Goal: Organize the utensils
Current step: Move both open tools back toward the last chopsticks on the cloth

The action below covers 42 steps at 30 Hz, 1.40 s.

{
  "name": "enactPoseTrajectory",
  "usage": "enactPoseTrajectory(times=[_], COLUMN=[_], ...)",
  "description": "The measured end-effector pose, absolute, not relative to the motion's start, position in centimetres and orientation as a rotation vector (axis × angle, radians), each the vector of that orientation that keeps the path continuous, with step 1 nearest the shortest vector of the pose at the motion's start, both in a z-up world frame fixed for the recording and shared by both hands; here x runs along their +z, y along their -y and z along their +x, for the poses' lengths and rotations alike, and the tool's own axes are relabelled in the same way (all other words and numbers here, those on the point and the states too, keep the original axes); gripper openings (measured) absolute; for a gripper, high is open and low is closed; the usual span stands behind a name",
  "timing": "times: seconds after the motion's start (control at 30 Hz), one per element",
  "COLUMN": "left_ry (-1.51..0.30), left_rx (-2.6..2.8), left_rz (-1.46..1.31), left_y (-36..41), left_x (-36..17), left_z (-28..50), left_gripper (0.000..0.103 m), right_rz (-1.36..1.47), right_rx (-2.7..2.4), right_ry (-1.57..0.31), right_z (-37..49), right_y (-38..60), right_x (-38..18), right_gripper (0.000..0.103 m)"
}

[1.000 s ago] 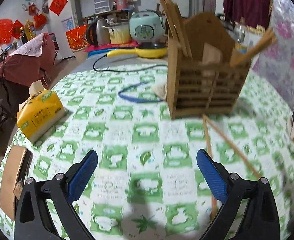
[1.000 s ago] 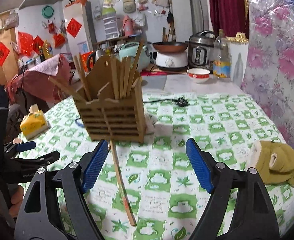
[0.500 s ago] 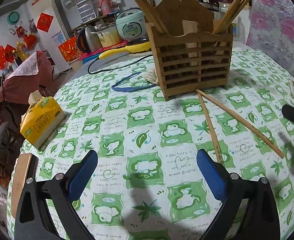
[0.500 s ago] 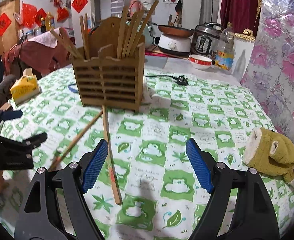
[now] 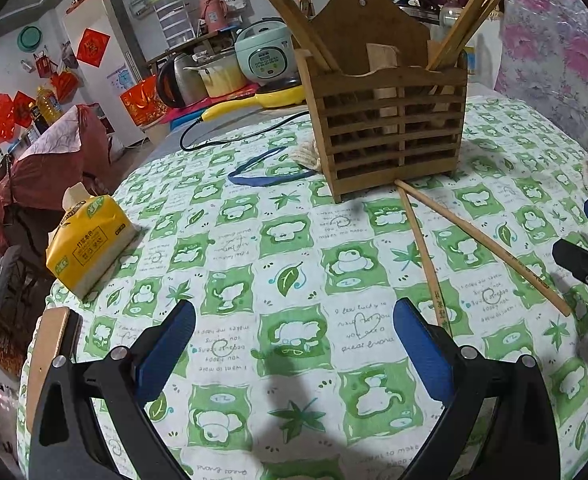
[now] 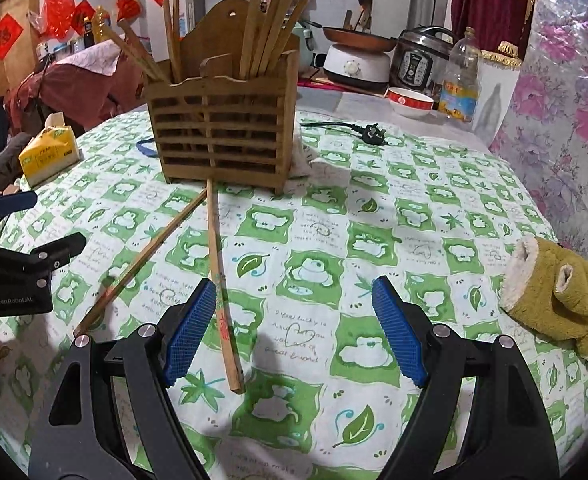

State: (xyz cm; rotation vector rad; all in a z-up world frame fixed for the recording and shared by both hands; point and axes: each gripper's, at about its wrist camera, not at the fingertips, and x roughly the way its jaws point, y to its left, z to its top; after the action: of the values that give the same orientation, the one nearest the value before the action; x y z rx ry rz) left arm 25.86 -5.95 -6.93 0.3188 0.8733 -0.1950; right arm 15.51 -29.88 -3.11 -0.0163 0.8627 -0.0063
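Left gripper (image 5: 294, 344): tongs spread, nothing between, over bare tablecloth (image 5: 302, 248).

Holder (image 6: 222, 128) at 12 o'clock on table, upright, most chopsticks already standing in both compartments.

Two loose chopsticks still flat on cloth, fanning out from holder's base: one (image 6: 142, 258) toward 8 o'clock, other (image 6: 222, 292) toward 6 o'clock.

Right gripper (image 6: 294, 332): tongs spread, empty; second chopstick just inside left pad, whether touching unclear.

Judgement: mostly done; two sticks left to lift and drop in.
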Motion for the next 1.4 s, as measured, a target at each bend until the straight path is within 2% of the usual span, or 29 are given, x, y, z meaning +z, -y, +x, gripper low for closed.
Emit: enactPoseTrajectory(times=[1.4], left_ry=[-0.848], left_rx=[-0.185], left_rz=[0.352], left_y=[6.6], left_x=[-6.82], left_z=[25.36], left_gripper=[0.097], right_rz=[-0.005], right_rx=[-0.03], right_ry=[-0.882], right_z=[15.71], right_y=[30.24], right_x=[-3.46], right_gripper=[0.078])
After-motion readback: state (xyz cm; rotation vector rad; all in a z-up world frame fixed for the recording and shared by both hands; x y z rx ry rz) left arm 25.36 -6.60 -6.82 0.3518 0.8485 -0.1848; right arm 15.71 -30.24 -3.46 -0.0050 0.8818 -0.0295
